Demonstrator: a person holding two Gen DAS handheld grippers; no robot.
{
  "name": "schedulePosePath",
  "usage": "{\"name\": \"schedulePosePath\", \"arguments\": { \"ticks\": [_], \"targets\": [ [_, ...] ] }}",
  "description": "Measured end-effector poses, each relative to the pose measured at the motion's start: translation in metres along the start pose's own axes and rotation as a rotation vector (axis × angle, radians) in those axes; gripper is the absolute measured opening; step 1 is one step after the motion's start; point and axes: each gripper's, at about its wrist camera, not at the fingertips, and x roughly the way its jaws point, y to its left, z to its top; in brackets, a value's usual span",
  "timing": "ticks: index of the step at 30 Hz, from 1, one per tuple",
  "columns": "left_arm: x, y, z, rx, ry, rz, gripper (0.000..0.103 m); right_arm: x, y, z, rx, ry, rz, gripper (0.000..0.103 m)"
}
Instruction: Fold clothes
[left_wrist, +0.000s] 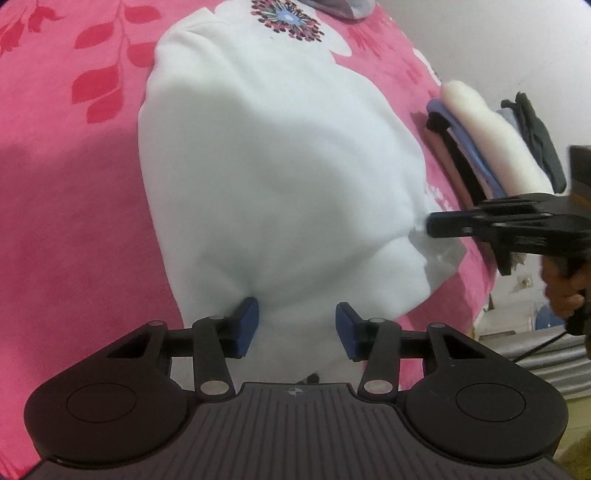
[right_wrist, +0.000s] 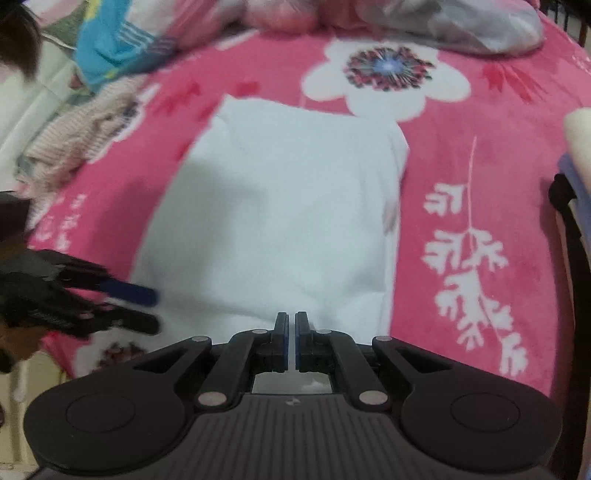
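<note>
A white fleece garment (left_wrist: 273, 166) lies folded into a long rectangle on the pink flowered bedspread (left_wrist: 62, 206); it also shows in the right wrist view (right_wrist: 280, 214). My left gripper (left_wrist: 295, 328) is open, its blue pads on either side of the garment's near edge. My right gripper (right_wrist: 291, 336) is shut on the garment's near edge; in the left wrist view it (left_wrist: 432, 225) pinches the garment's right corner. The left gripper (right_wrist: 155, 306) shows at the left of the right wrist view with its jaws apart.
A stack of folded clothes (left_wrist: 487, 147) sits at the bed's right edge. A pile of unfolded clothes (right_wrist: 99, 81) lies at the far left. A grey bundle (right_wrist: 472, 26) lies at the bed's far end. The bed edge drops off near right (left_wrist: 484, 295).
</note>
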Motion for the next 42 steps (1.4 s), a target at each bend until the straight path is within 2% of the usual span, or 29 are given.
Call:
{"name": "schedulePosePath", "arguments": {
  "ticks": [2, 5, 9, 14, 18, 20, 23, 24, 26, 31, 34, 37, 42],
  "targets": [
    [0.000, 0.001, 0.001, -0.001, 0.005, -0.003, 0.047, 0.006, 0.003, -0.010, -0.028, 0.049, -0.014, 0.001],
    [0.002, -0.001, 0.000, -0.003, 0.000, -0.006, 0.050, 0.033, 0.004, -0.031, -0.075, 0.156, -0.090, 0.001],
    [-0.001, 0.000, -0.003, -0.006, -0.007, -0.015, 0.051, 0.014, 0.009, -0.024, -0.060, 0.116, -0.104, 0.001],
    [-0.003, 0.004, -0.003, -0.021, -0.007, -0.029, 0.051, -0.024, 0.004, 0.019, -0.023, -0.078, -0.134, 0.001],
    [-0.003, 0.004, -0.004, -0.034, -0.017, -0.029, 0.051, -0.005, -0.012, 0.067, -0.018, -0.173, -0.151, 0.001],
    [-0.003, 0.003, -0.005, -0.043, -0.023, -0.030, 0.052, 0.019, -0.020, 0.084, -0.014, -0.163, -0.155, 0.001],
    [-0.002, 0.003, -0.006, -0.046, -0.035, -0.038, 0.053, 0.055, -0.030, 0.095, -0.032, -0.076, -0.212, 0.001],
    [-0.002, 0.004, -0.006, -0.049, -0.039, -0.042, 0.053, 0.064, -0.037, 0.095, -0.010, -0.036, -0.231, 0.001],
    [-0.004, 0.006, -0.007, -0.057, -0.046, -0.050, 0.053, 0.065, -0.047, 0.100, 0.046, -0.013, -0.238, 0.001],
    [-0.014, 0.007, -0.006, -0.084, -0.070, -0.076, 0.053, 0.042, -0.031, 0.116, 0.002, -0.111, -0.221, 0.001],
    [-0.025, 0.006, -0.003, -0.105, -0.089, -0.093, 0.053, 0.063, -0.034, 0.127, -0.007, -0.080, -0.235, 0.001],
    [-0.036, 0.004, 0.000, -0.126, -0.108, -0.111, 0.053, 0.081, -0.042, 0.130, 0.044, -0.035, -0.241, 0.001],
    [-0.054, 0.002, 0.006, -0.154, -0.143, -0.140, 0.058, 0.068, -0.032, 0.127, 0.029, -0.061, -0.258, 0.001]
  ]
}}
